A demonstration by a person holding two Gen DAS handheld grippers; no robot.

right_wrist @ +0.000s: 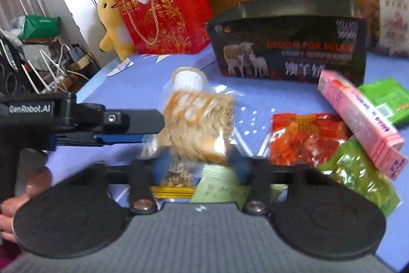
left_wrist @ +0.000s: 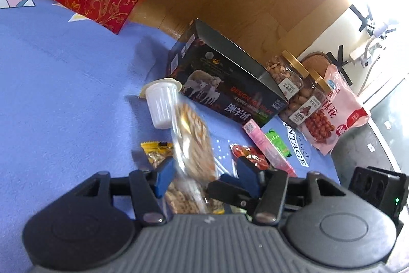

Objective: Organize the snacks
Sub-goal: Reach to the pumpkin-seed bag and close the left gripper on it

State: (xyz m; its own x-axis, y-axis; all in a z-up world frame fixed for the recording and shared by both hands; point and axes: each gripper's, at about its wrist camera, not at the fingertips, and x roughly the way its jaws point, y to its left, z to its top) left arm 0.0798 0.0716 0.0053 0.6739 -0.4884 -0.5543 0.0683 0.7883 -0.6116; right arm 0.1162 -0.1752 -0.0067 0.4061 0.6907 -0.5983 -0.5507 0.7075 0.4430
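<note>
The cracker packet (right_wrist: 199,127) stands tilted above the blue surface (left_wrist: 64,73), in front of a white cup (left_wrist: 161,101) and a dark open box (right_wrist: 288,42) that looks like the likely bin for the snacks. In the left wrist view the left gripper (left_wrist: 204,173) stands about half open, with the clear wrapper passing between its blue pads; whether either pad presses the wrapper cannot be told. In the right wrist view the right gripper (right_wrist: 199,163) is blurred, its pads drawn in close around the packet's lower end, though an actual pinch cannot be confirmed. The left gripper's fingers reach in from the side there, level with the packet.

The risk appears to lie in the hand-over. The wrapper is thin and slick, so a grip on the loose edge alone could let the packet slide out or swing. Should both grippers pull at once, the plastic may tear. A dropped packet would land among the orange bag (right_wrist: 306,137), pink box (right_wrist: 358,119) and green packets (right_wrist: 358,178) nearby.
</note>
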